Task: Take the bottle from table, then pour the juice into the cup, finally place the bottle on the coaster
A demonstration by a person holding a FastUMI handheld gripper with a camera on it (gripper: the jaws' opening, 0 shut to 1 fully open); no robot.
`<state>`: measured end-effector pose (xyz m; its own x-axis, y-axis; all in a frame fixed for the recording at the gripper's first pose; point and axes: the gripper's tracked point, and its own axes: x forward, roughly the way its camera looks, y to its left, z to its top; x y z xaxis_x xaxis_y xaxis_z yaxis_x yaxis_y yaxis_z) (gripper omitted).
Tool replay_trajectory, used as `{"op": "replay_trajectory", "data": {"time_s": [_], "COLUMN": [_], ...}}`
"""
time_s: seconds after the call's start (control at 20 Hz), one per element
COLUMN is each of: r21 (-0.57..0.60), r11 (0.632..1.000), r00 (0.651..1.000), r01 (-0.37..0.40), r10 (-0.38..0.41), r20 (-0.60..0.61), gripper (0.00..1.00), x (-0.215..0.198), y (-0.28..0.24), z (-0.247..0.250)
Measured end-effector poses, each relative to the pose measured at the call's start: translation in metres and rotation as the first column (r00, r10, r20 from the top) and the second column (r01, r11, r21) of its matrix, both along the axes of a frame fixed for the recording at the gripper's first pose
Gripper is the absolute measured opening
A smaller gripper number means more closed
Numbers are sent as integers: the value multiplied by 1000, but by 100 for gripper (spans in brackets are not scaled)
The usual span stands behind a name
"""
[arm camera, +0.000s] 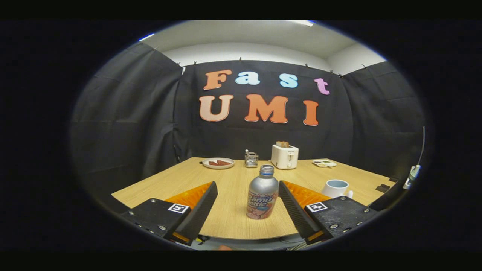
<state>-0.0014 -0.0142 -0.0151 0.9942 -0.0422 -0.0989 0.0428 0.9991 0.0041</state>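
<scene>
While unclasped by gripper [247, 192], rounded metal bottle [263, 195].

I see a light wooden table [226, 180] set inside a booth of black cloth walls [124, 124] pinned up on three sides. Above the cloth, a pale wall [244, 52] and white ceiling [241, 34] show, with a bright ceiling light [303, 22] overhead.

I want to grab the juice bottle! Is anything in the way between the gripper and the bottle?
No, nothing visible blocks it. The gripper is open, and the bottle stands upright on the table between its fingers, close to the right one. The cup sits off to the right, beyond that finger.
</scene>
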Motion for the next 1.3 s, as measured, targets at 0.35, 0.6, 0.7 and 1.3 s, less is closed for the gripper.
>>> {"op": "replay_trajectory", "data": {"time_s": [0.35,0.6,0.7,1.3], "r21": [29,26,32,55], "r11": [999,999,999,997], "r00": [997,991,989,971], "r01": [26,36,41,45], "r10": [-24,-32,-36,-31], "r20": [-72,-127,-147,-237], "gripper": [97,97,97,97], "x": [11,23,28,58], "y": [-11,-17,-18,-22], "z": [-27,-49,-56,-97]}}
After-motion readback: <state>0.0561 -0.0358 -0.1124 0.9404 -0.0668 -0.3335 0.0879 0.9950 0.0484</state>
